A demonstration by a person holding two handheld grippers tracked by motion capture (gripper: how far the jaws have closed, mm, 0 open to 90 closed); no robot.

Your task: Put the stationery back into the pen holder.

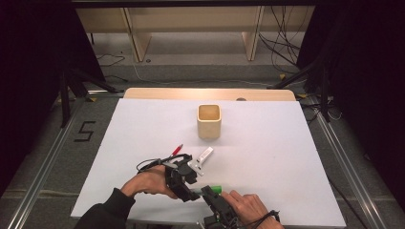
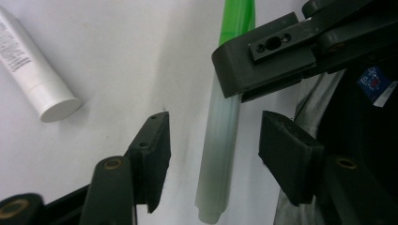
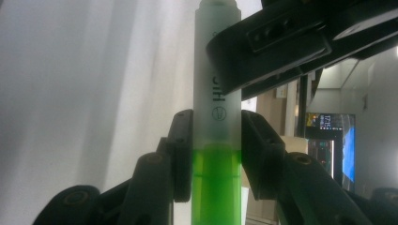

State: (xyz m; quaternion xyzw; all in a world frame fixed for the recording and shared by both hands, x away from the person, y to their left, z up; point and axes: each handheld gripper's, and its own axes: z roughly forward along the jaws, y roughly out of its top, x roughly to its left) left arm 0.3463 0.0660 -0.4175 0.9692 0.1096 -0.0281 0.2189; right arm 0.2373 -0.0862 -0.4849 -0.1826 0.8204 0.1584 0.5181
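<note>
1. At the bottom centre of the high view, the right gripper (image 1: 210, 192) holds a marker (image 1: 216, 188); only the green end shows there, just beside the jaws.
2. In the right gripper view, its two jaws press on both sides of the marker (image 3: 217, 140), at the place where the green body meets the frosted cap (some black letters are on the cap, too blurred to read).
3. The left gripper (image 1: 188, 187) is at the lower centre of the high view, a little to the left, and its tip meets the right gripper.
4. In the left gripper view, the left gripper (image 2: 213, 150) has its jaws half open, one on each side of the frosted cap (image 2: 220, 154), with a gap on both sides, not touching it.
5. A white tube (image 1: 204, 155) lies on the table (image 1: 267, 157), just above the left gripper in the high view.
6. A red pen (image 1: 177, 148) lies near the tube, to its left.
7. A beige cup (image 1: 209, 121) stands upright at the centre, well apart from the hands.
</note>
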